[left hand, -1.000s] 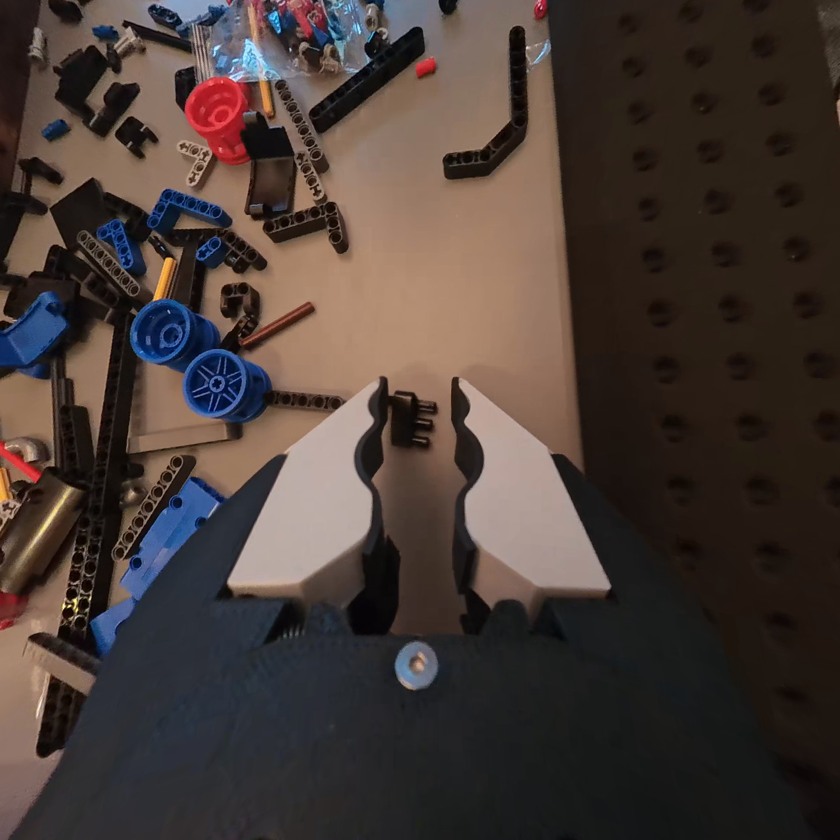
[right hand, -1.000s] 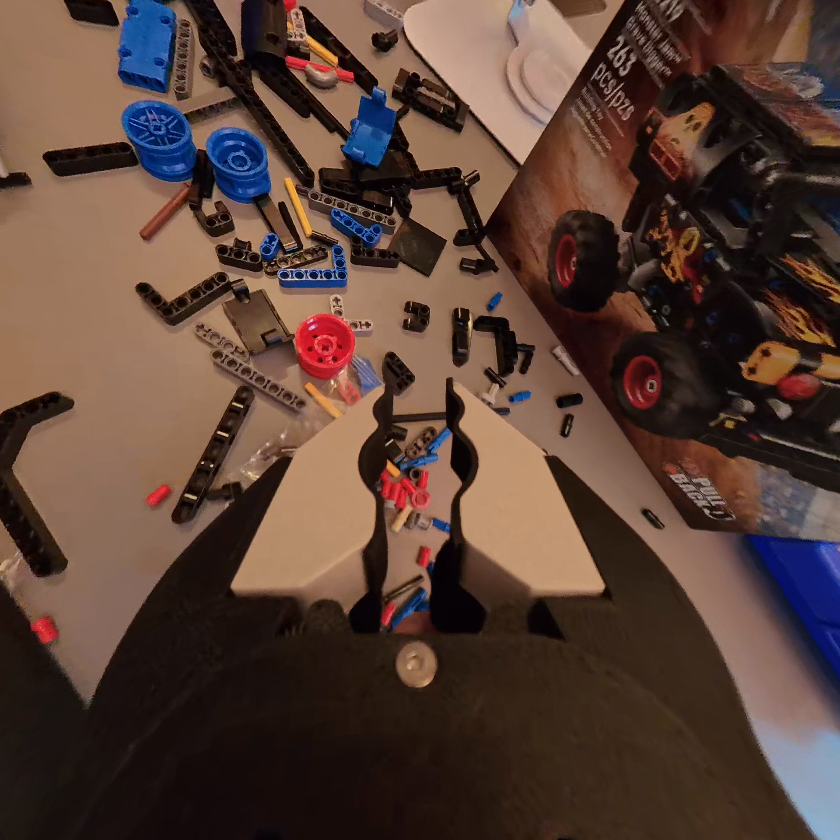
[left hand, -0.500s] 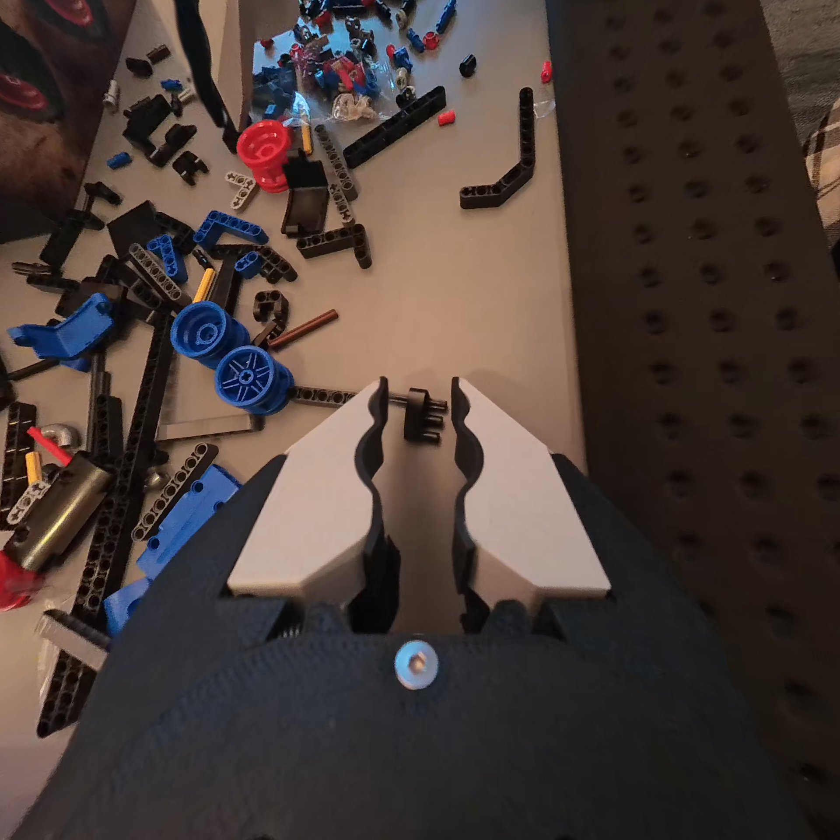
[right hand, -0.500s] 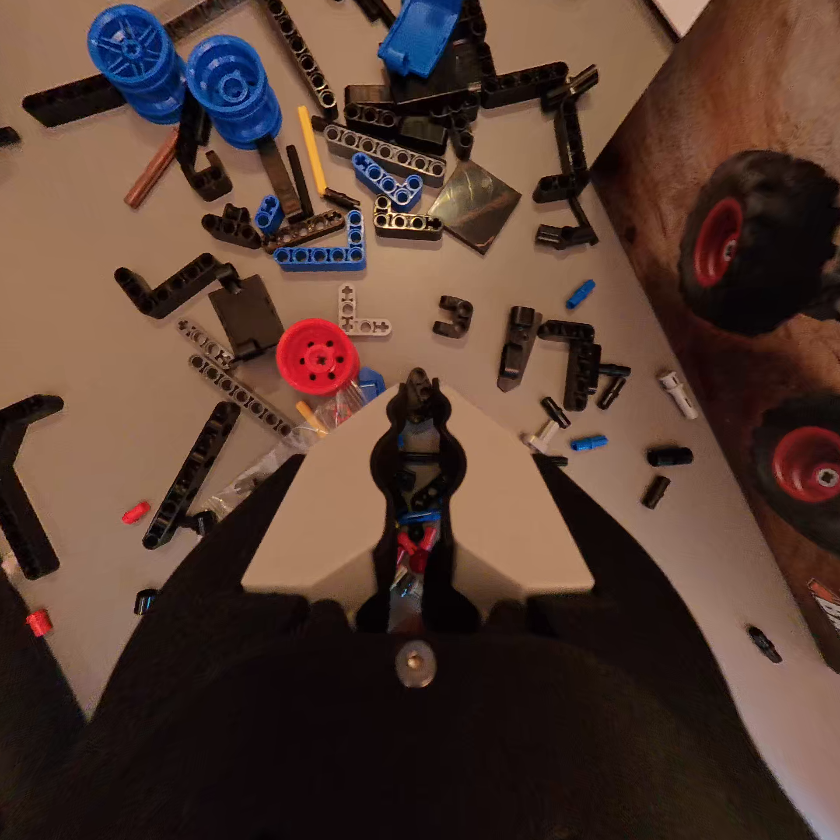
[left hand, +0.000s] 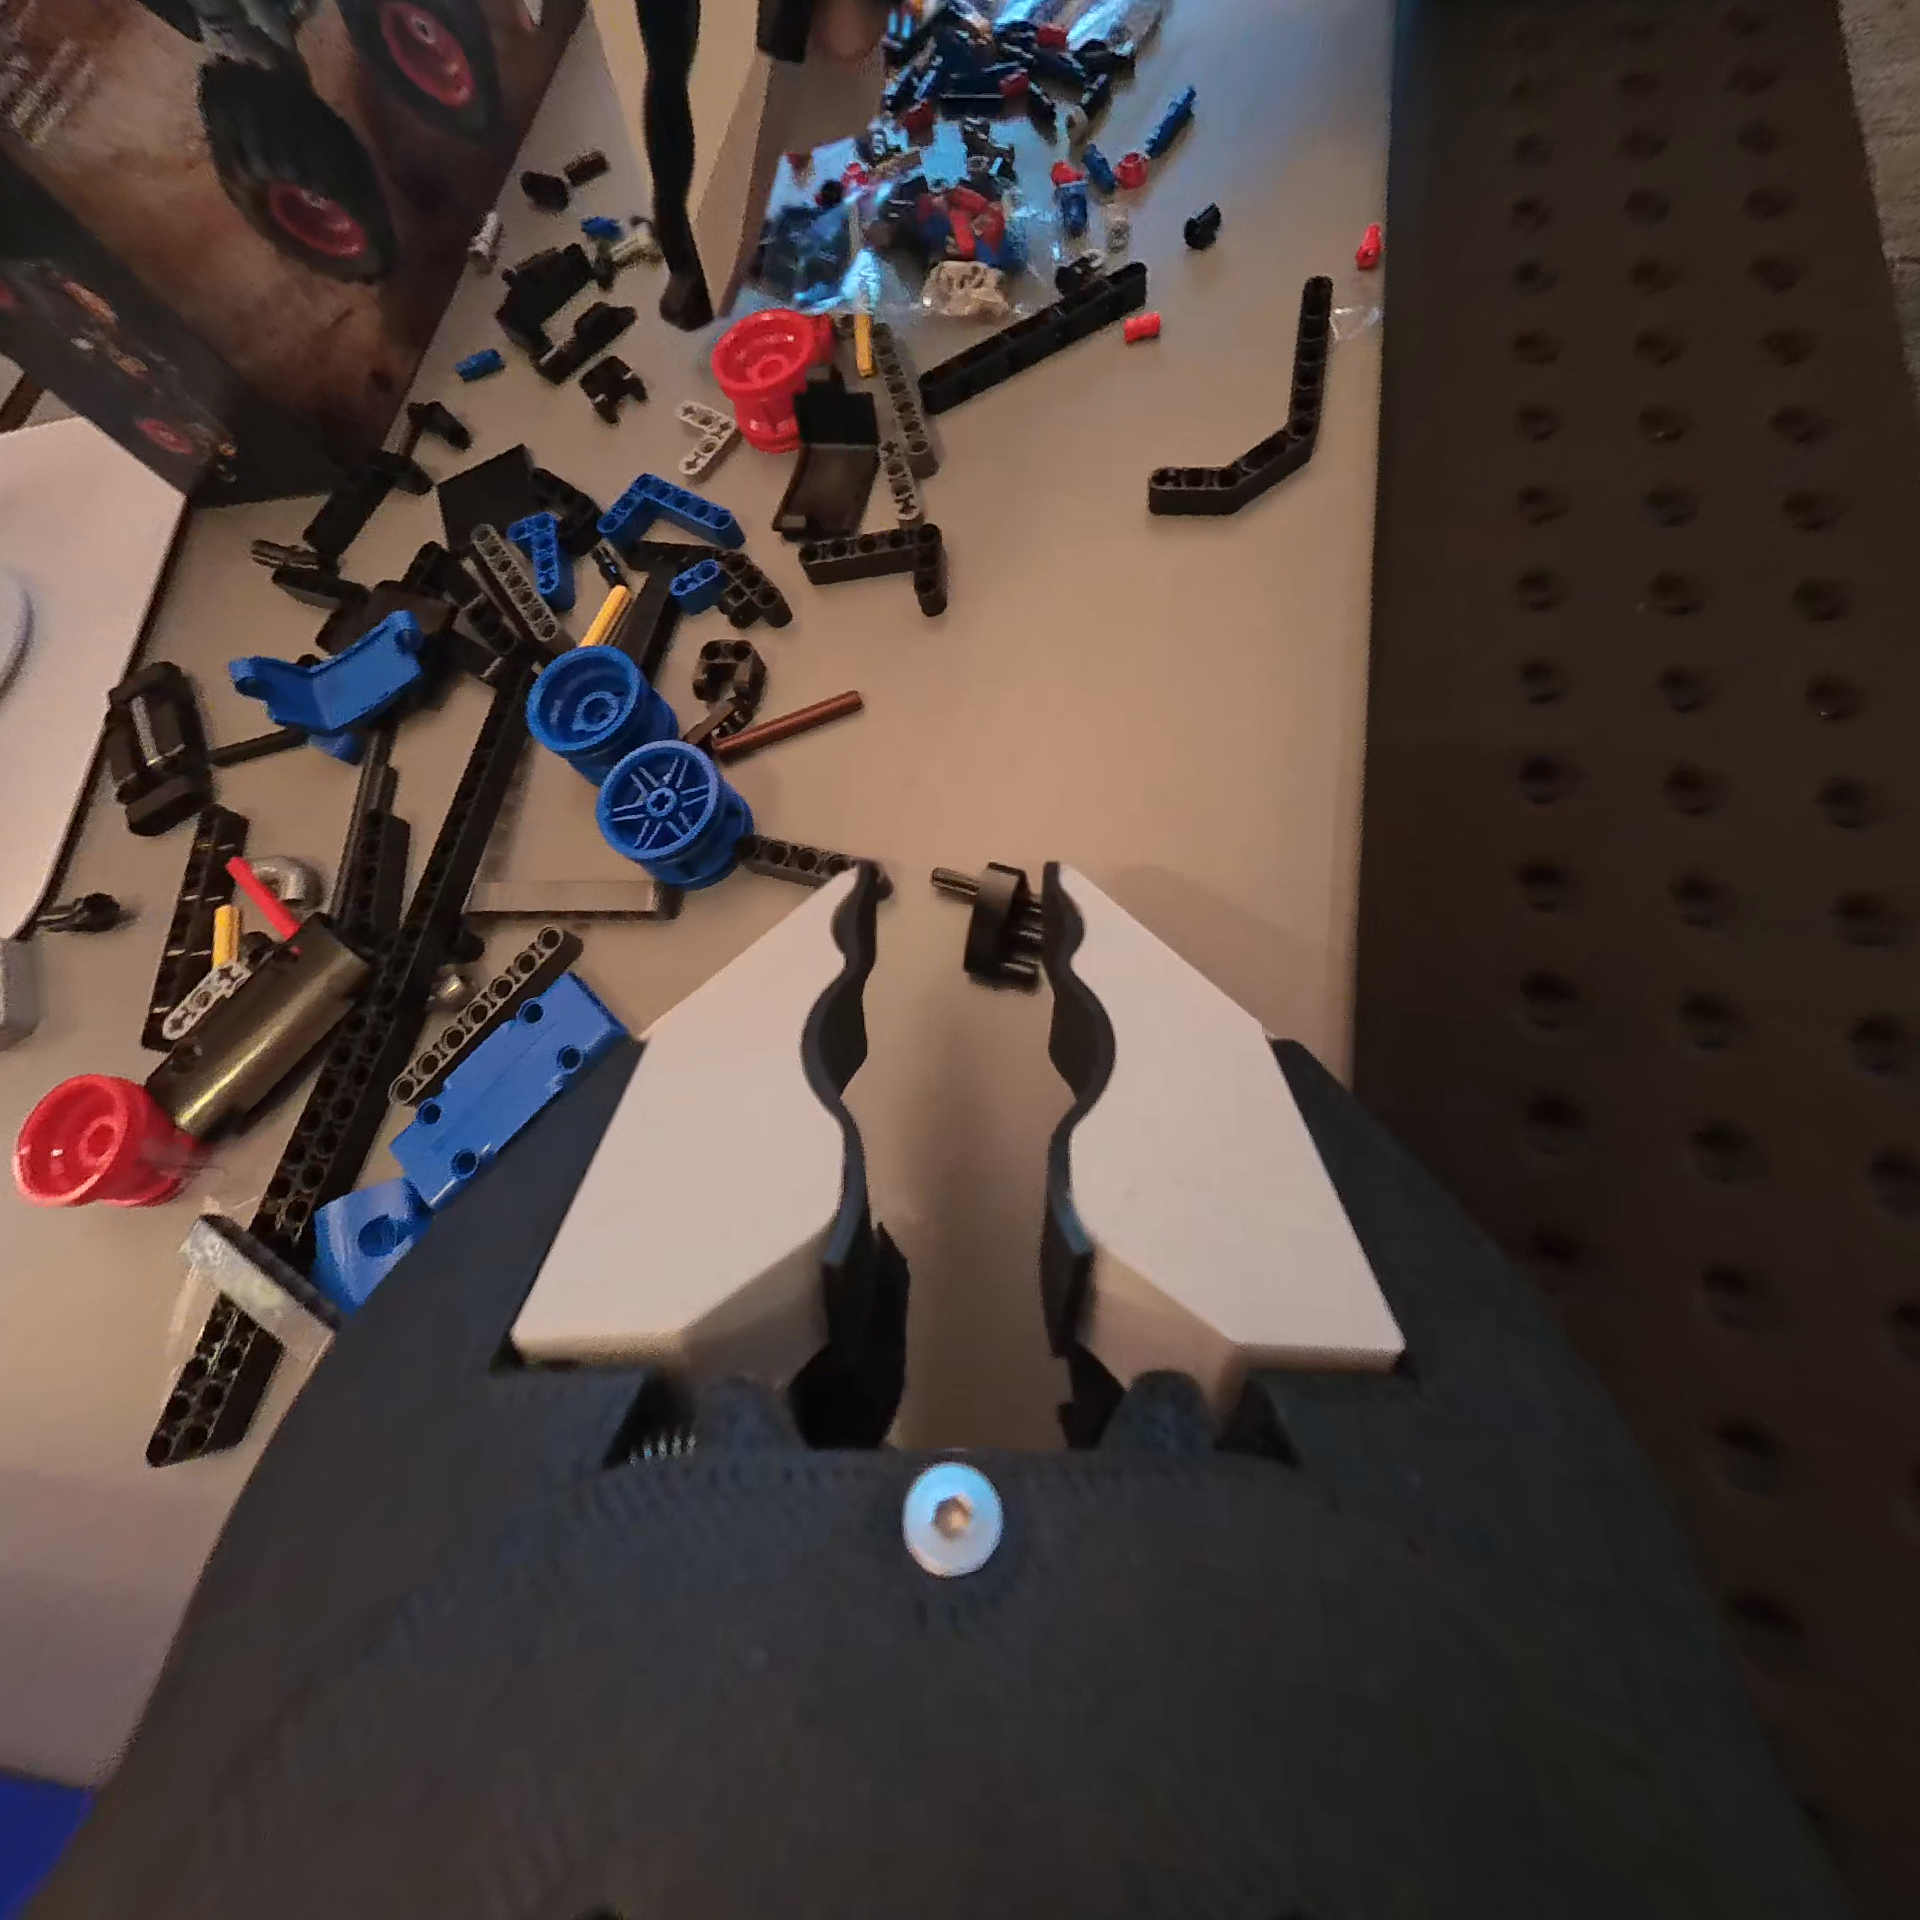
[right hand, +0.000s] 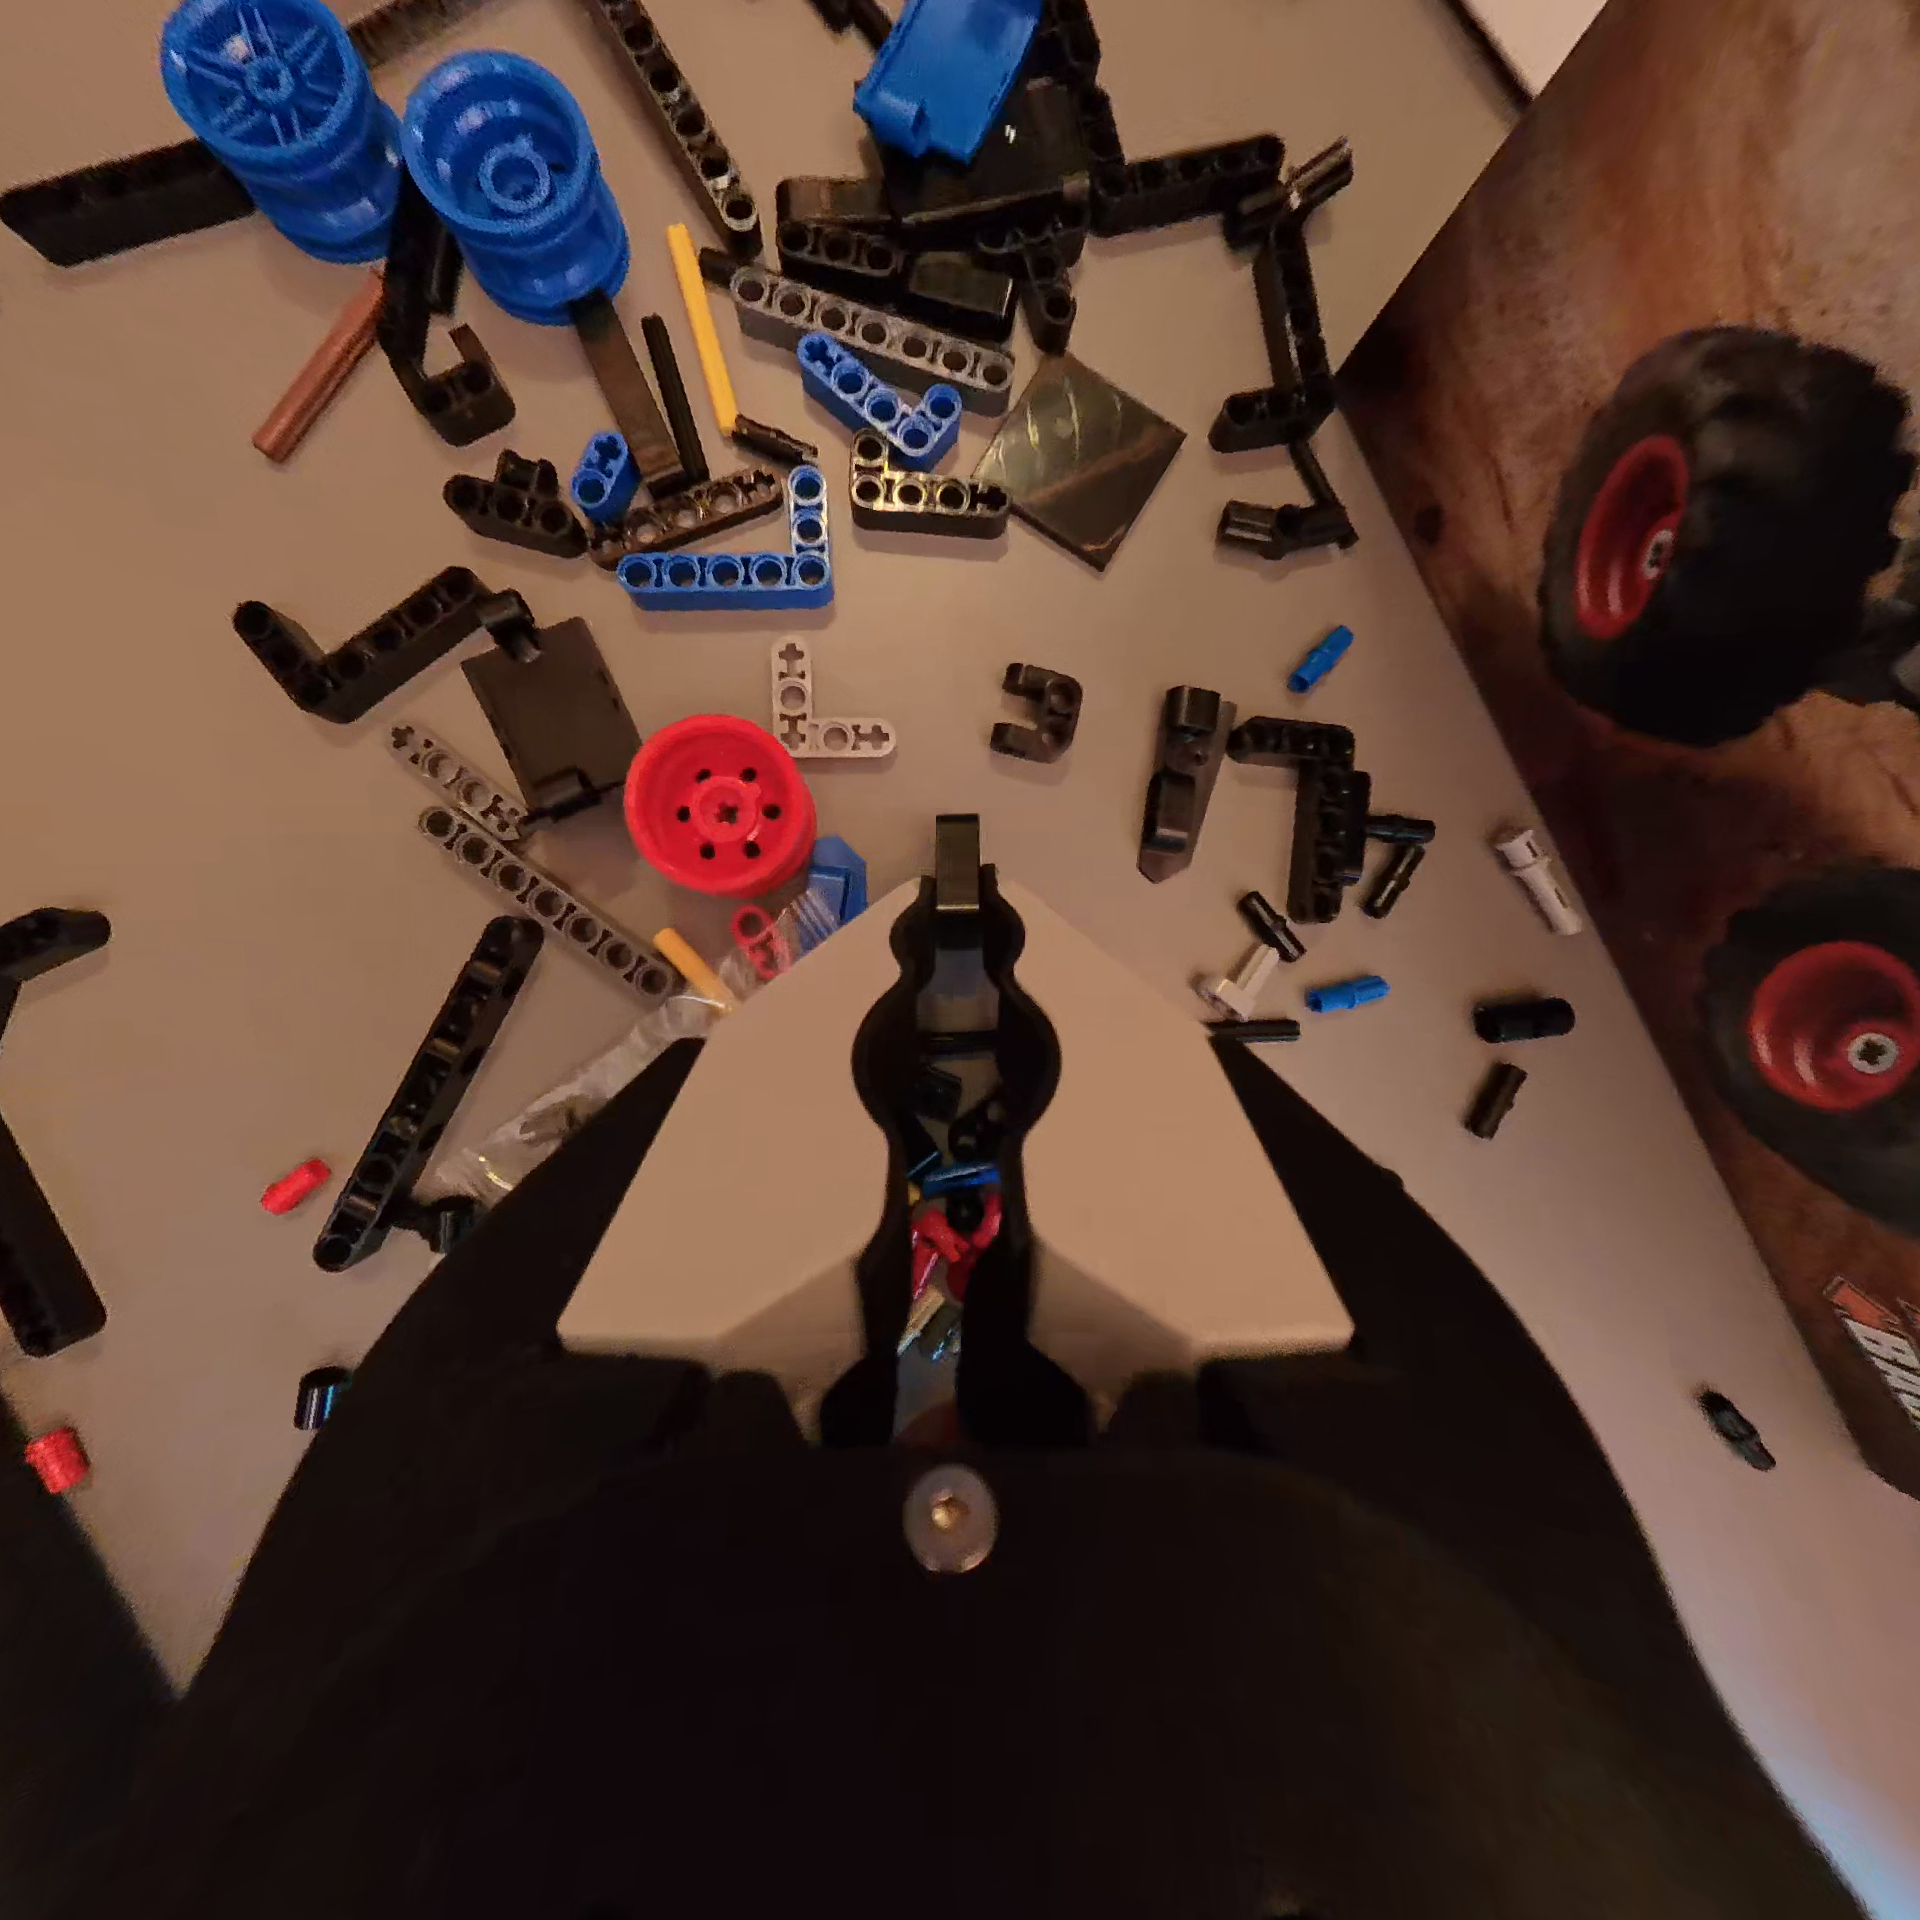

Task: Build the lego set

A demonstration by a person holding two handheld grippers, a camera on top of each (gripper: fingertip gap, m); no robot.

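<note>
Picking stage; nothing assembled, parts lie loose on the table [left hand: 1091,675]. Right claw [right hand: 957,883] clenched on a small black piece [right hand: 956,857] that juts past its tips, lifted above the red wheel [right hand: 719,802] just off its left tip. Left claw [left hand: 961,894] released, jaws apart; a black pin connector [left hand: 1000,923] sits against its right finger's inner face, not gripped. Next, probably: bring the piece across, left claw closing on the connector to steady the join.

The right gripper [right hand: 957,902] has gone from spread jaws to clamped on a small black lego connector [right hand: 956,862] — lifted off the scattered pieces. The left gripper [left hand: 961,894] drew back, widening its view.
</note>
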